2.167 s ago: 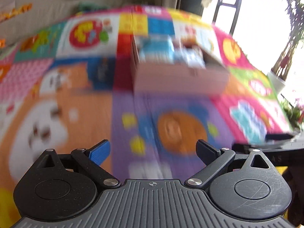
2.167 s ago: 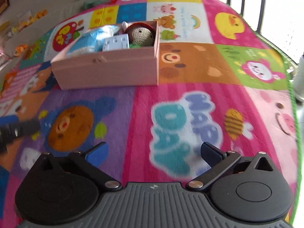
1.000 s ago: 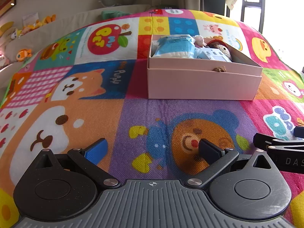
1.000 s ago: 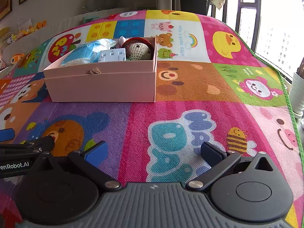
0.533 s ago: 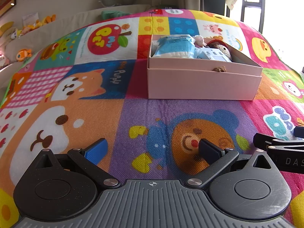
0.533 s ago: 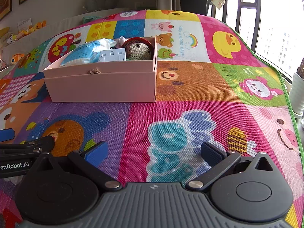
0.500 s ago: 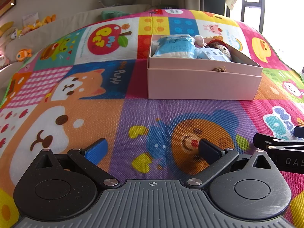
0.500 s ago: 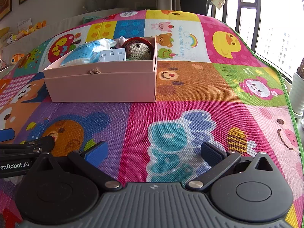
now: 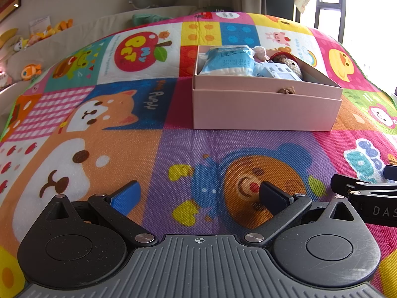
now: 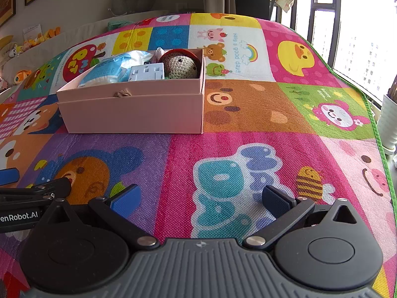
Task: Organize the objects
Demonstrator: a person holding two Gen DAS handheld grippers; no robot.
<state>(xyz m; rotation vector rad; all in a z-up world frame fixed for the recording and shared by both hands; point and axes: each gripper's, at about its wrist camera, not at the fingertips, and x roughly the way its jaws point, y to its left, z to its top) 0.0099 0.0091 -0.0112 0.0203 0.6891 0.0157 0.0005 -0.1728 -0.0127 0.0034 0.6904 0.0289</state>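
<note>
Pink cardboard box (image 10: 134, 110), lid off, on the far middle of the cartoon play mat (image 10: 248, 114): holds a blue-and-white plastic packet (image 10: 109, 70) at left, a white wall socket plate (image 10: 147, 72) in the middle and a crocheted toy (image 10: 182, 65) at right, packed side by side, likely so all fit below the rim. Left gripper (image 9: 198, 193) and right gripper (image 10: 201, 200): both low over the near mat, well short of the box, fingers spread wide and empty. No loose item shows on the mat, so the sorting looks finished.
</note>
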